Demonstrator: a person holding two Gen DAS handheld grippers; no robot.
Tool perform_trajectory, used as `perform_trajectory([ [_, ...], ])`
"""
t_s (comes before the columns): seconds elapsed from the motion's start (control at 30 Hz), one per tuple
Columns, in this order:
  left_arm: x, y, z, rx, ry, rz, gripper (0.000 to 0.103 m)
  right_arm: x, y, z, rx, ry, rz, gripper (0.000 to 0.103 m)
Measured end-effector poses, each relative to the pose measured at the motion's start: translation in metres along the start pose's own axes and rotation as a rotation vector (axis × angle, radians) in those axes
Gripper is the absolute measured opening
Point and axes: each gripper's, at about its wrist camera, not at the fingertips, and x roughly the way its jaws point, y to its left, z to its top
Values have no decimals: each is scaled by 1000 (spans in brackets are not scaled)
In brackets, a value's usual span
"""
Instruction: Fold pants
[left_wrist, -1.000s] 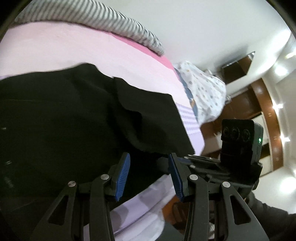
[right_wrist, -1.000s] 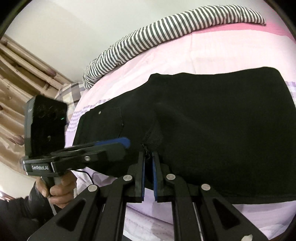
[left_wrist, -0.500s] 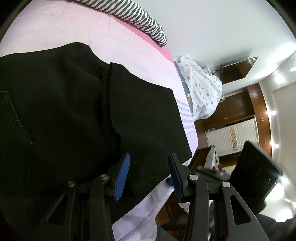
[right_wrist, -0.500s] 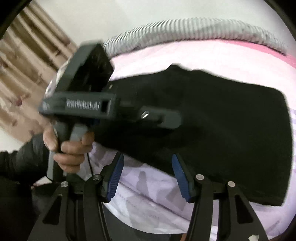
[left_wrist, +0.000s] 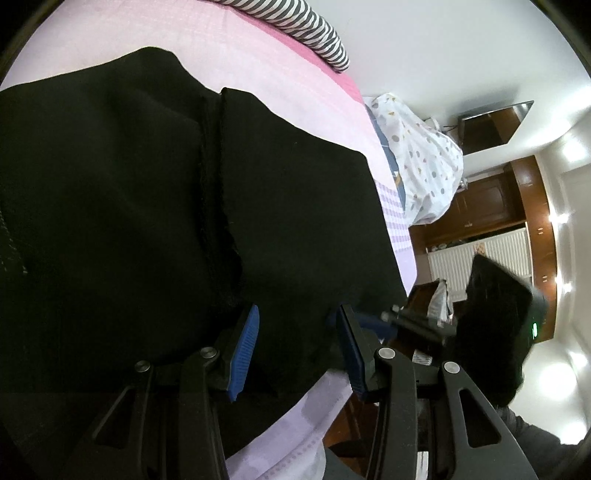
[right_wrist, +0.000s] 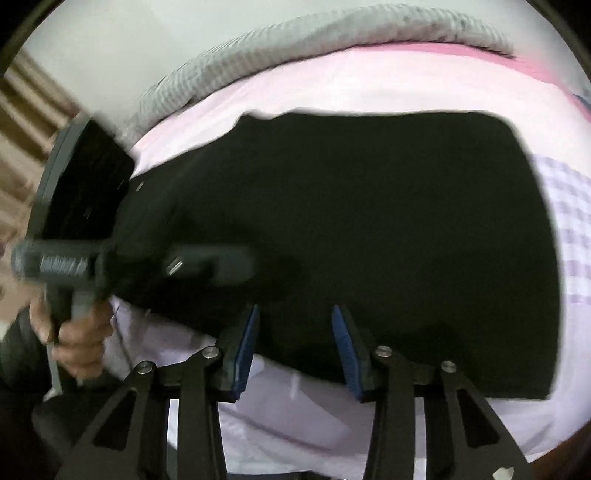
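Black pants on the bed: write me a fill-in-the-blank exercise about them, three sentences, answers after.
1. The black pants lie on a bedsheet coloured ____.
2. Along the bed's far edge lies a bolster pillow with a ____ pattern.
3. In the left wrist view, the left gripper has ____ pads.

Missing words: pink; striped; blue

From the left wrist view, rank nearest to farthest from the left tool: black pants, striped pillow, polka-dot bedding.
1. Black pants, directly under the left tool.
2. Polka-dot bedding, off the bed's right edge.
3. Striped pillow, at the bed's far top edge.
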Motion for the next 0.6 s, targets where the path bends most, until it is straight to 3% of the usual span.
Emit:
perform_trajectory([
  [0.07, 1, 0, 1, -2, 2, -1, 44, -1, 7, -2, -51, 2, -14, 40],
  [0.33, 5, -1, 3, -24, 4, -9, 44, -16, -1, -9, -54, 25, 76, 39],
  [0.47, 7, -9, -4, 25, -4, 24, 44, -38, -15, -2, -27, -31, 51, 39],
  [0.53, 9, -14, -7, 55, -6, 48, 36, -50, -27, 5, -22, -71, -8, 44],
  [0.6, 17, -17, -10, 76, 20, 95, 15, -61, -40, 11, 3, -115, -57, 47],
])
